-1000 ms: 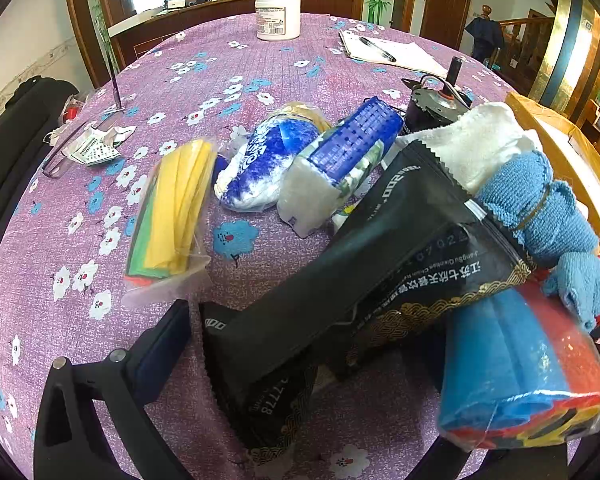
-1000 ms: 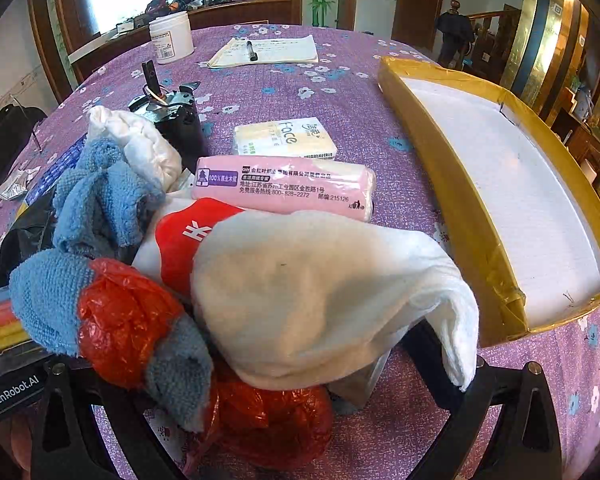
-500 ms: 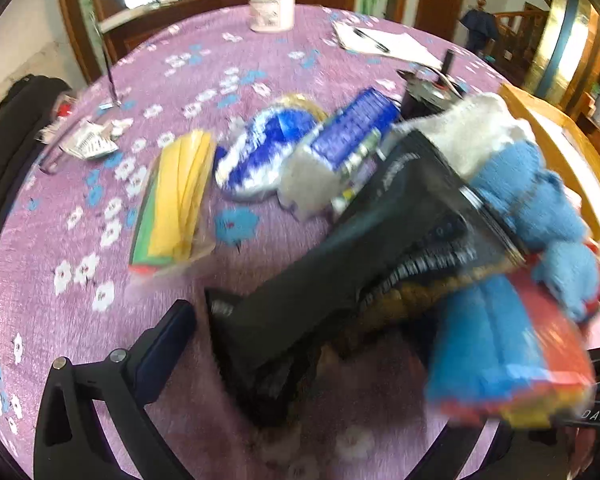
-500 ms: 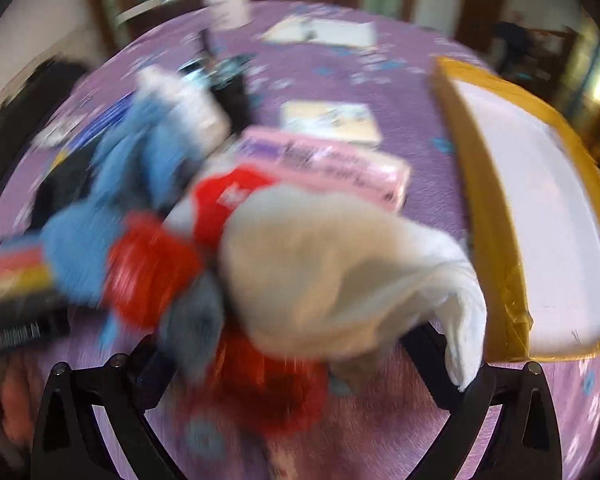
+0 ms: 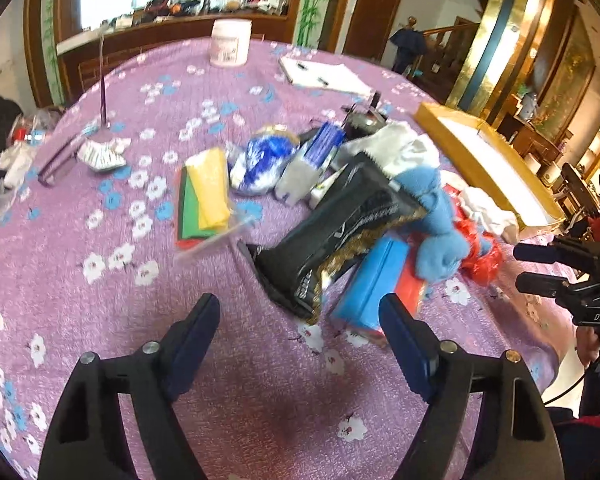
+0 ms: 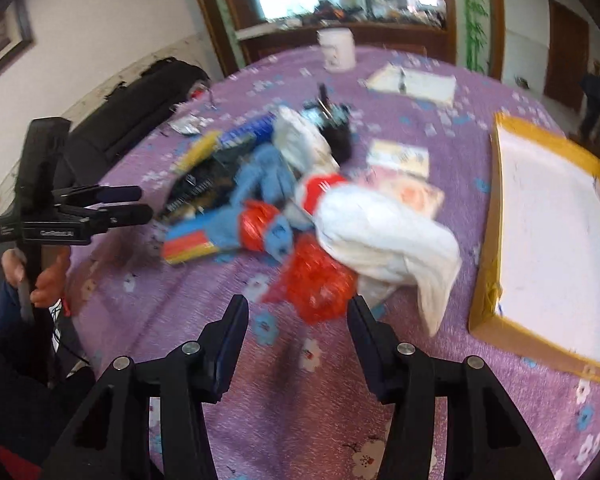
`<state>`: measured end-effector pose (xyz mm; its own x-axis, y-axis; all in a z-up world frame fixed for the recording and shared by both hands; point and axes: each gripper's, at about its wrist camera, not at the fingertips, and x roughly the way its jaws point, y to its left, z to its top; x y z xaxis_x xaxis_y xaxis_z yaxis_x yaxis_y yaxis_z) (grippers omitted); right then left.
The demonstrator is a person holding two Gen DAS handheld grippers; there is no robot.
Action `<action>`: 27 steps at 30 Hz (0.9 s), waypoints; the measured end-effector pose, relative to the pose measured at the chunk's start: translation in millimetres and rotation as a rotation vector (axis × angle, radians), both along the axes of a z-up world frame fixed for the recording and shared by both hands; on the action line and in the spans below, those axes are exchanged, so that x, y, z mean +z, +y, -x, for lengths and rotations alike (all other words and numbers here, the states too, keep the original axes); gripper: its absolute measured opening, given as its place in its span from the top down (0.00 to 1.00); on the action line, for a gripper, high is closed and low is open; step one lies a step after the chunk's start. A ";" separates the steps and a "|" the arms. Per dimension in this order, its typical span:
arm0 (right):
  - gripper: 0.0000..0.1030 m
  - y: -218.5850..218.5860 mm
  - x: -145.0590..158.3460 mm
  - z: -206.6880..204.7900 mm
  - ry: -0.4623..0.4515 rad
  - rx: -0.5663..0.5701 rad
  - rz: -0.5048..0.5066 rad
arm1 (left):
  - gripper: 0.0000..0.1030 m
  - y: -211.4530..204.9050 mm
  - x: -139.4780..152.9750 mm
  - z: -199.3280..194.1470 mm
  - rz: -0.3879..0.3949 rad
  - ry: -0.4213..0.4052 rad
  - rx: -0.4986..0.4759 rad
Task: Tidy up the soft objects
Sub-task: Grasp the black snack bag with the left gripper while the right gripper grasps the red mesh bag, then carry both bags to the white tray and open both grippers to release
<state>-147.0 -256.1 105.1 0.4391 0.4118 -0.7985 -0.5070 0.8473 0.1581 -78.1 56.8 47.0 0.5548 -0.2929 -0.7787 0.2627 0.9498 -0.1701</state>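
Soft goods lie heaped at mid-bench on the purple floral cloth. Left wrist view: the left gripper point(image 5: 300, 320) hangs above bare cloth, its jaws closing with nothing between them. Just ahead sit one black foil pouch point(image 5: 340, 224), one blue sponge pack point(image 5: 370, 284), one blue knitted cloth point(image 5: 436, 224) and one pack of yellow cloths point(image 5: 206, 192). The yellow tray point(image 5: 452, 148) lies beyond the pile.

Right wrist view: the right gripper point(image 6: 298, 322), also empty, is closing its jaws short of one crumpled red plastic bag point(image 6: 316, 284). One white towel point(image 6: 384, 236) drapes beside it, near the tray. Towel and cloth look light and limp, best pinched at a bunched fold; the bag and pouch seem slippery, likely to slide from a shallow grip.
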 end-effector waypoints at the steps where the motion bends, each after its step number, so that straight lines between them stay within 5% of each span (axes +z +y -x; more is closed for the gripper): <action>1: 0.46 1.6 2.5 3.0 -0.016 0.005 0.000 | 0.21 -1.9 2.0 -2.2 -0.008 -0.009 0.000; 10: 0.46 14.8 6.0 8.3 -0.018 0.039 -0.022 | 0.21 -47.7 0.7 -50.0 -0.169 -0.054 -0.098; 12: 0.46 15.4 6.6 10.4 -0.018 0.044 -0.027 | 0.33 -60.0 -8.8 -61.4 -0.218 -0.036 -0.140; 13: 0.46 16.0 6.8 11.5 -0.015 0.047 -0.031 | 0.51 -63.4 -15.6 -65.0 -0.243 -0.009 -0.142; 18: 0.46 26.9 6.2 10.9 -0.012 0.081 -0.016 | 0.55 -72.8 -25.0 -63.9 -0.330 -0.040 -0.127; 27: 0.46 59.5 6.5 -24.1 -0.130 0.204 0.150 | 0.60 -47.4 6.5 -24.2 -0.176 -0.105 -0.055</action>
<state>-123.0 -196.6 111.7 0.4625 0.3836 -0.7993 -0.6770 0.7350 -0.0390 -54.0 9.5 53.5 0.6223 -0.1895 -0.7595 0.3227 0.9461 0.0284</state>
